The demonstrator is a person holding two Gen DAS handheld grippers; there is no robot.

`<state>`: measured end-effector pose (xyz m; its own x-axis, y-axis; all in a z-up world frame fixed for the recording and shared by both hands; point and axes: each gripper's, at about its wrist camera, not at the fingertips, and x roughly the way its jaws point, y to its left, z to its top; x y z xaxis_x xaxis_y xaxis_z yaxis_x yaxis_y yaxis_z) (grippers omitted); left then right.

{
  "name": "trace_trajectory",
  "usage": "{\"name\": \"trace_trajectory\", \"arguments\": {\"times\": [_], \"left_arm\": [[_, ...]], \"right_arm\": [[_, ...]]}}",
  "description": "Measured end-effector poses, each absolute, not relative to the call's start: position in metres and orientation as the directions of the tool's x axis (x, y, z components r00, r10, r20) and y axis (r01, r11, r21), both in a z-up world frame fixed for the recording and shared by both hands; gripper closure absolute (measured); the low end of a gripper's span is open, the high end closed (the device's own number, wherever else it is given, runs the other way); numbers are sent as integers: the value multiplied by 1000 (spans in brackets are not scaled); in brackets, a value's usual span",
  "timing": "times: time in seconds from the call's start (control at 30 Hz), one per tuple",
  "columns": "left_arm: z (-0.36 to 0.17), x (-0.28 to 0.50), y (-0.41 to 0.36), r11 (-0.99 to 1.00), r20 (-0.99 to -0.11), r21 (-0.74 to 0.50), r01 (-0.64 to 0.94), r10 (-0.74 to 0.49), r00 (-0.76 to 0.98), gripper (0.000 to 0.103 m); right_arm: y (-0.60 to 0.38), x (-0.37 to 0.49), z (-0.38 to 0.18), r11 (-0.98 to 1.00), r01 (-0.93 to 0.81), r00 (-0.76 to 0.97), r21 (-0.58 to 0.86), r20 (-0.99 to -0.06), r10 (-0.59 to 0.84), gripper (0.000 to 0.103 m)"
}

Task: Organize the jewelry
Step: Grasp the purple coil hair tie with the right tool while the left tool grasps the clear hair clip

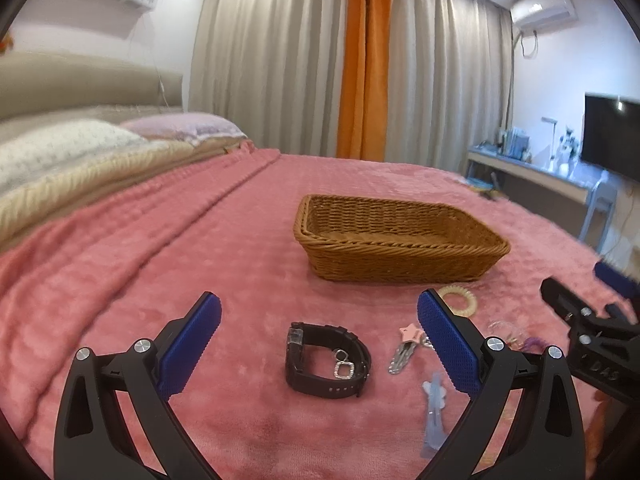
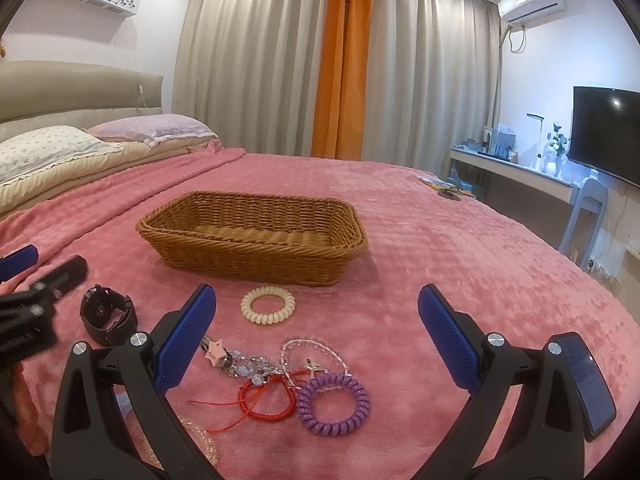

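An empty wicker basket [image 1: 400,236] [image 2: 252,236] sits on the pink bedspread. In front of it lie a black watch [image 1: 326,356] [image 2: 108,316] with a small silver charm [image 1: 343,369] inside its band, a cream coil hair tie [image 1: 460,299] [image 2: 268,305], a pink star clip [image 1: 404,346] [image 2: 214,354], a light blue clip [image 1: 434,412], a purple coil tie [image 2: 332,404], a red cord bracelet [image 2: 266,400] and clear bead bracelets [image 2: 312,354]. My left gripper [image 1: 320,324] is open above the watch. My right gripper [image 2: 318,314] is open above the bracelet pile.
A phone [image 2: 584,384] lies on the bedspread at the right. Pillows [image 2: 60,148] are at the far left. A desk [image 2: 512,172] and TV [image 2: 604,132] stand beyond the bed's right edge. Small items [image 2: 444,188] lie near the far right bed edge.
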<state>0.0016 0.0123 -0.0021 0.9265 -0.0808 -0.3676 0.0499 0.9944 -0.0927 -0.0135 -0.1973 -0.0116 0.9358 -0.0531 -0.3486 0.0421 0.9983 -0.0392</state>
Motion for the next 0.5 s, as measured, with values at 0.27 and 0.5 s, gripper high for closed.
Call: {"name": "trace_trajectory", "arguments": {"times": [0.27, 0.5], "left_arm": [[-2, -10, 24, 977, -503, -167, 135, -202, 840, 9], [-6, -19, -1, 958, -612, -159, 239, -286, 737, 29]], "right_arm": [[-226, -15, -4, 998, 38, 894, -51, -445, -57, 36], [-273, -12, 1, 999, 10, 820, 33, -572, 11, 53]]}}
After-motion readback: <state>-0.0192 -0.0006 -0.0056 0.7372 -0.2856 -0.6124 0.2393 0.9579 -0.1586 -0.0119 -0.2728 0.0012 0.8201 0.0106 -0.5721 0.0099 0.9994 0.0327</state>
